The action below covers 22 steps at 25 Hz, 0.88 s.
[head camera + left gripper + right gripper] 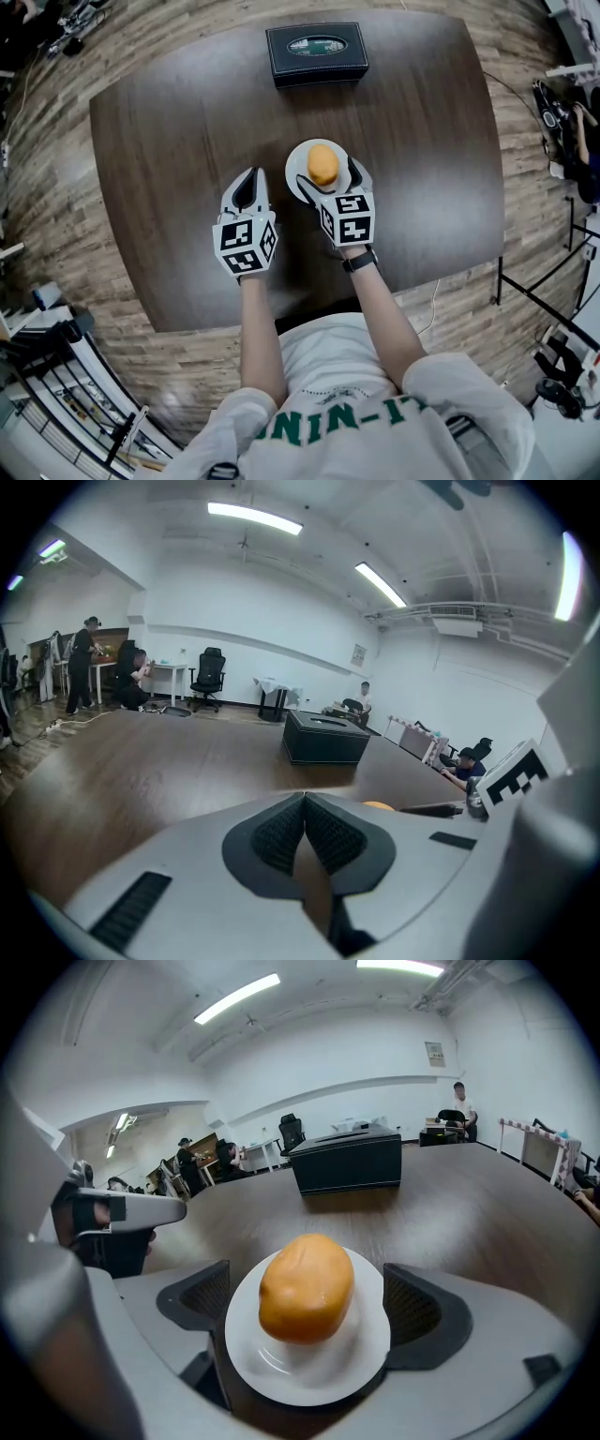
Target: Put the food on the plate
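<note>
Dark wood worktop (159,187), open office behind. Right claw (307,1305): jaws wide apart, pads clear of the orange food (322,164), which sits on the white plate (294,180) between them. Left claw (249,188): jaws together, empty, near the plate. Black box (316,54) at far edge. Judged step: release, food placed. Next: right claw straight back without nudging the plate.
</note>
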Tool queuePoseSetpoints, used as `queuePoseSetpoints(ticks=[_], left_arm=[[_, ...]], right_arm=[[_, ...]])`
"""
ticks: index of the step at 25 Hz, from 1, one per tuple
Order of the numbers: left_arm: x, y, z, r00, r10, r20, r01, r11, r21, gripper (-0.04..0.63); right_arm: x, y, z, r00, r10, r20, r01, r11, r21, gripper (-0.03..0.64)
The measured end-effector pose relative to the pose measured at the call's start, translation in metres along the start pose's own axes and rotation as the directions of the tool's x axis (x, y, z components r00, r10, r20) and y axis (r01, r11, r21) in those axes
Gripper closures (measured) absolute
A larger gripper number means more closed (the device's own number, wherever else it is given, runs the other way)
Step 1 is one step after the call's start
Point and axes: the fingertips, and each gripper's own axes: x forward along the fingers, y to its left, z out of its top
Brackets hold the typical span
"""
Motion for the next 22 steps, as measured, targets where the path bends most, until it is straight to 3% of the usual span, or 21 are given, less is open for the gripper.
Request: queuePoseSetpoints(ticks=[14,22], left_arm=[[-0.026,0.002,0.004,1.0,0.022,0.018,-0.022,0.999,0.03,0.581],[-0.049,0.001,0.015,0.998,0.035,0.052,-0.037,0.999,0.04,0.581]], right_arm=[[-0.031,-0.016,0.004,0.998,-0.041,0.038,0.04,0.999,0.025,0.107],[-0.068,-0.032,0.022,0.99,-0.097,0.105,0.093,0.995,0.044,0.157]])
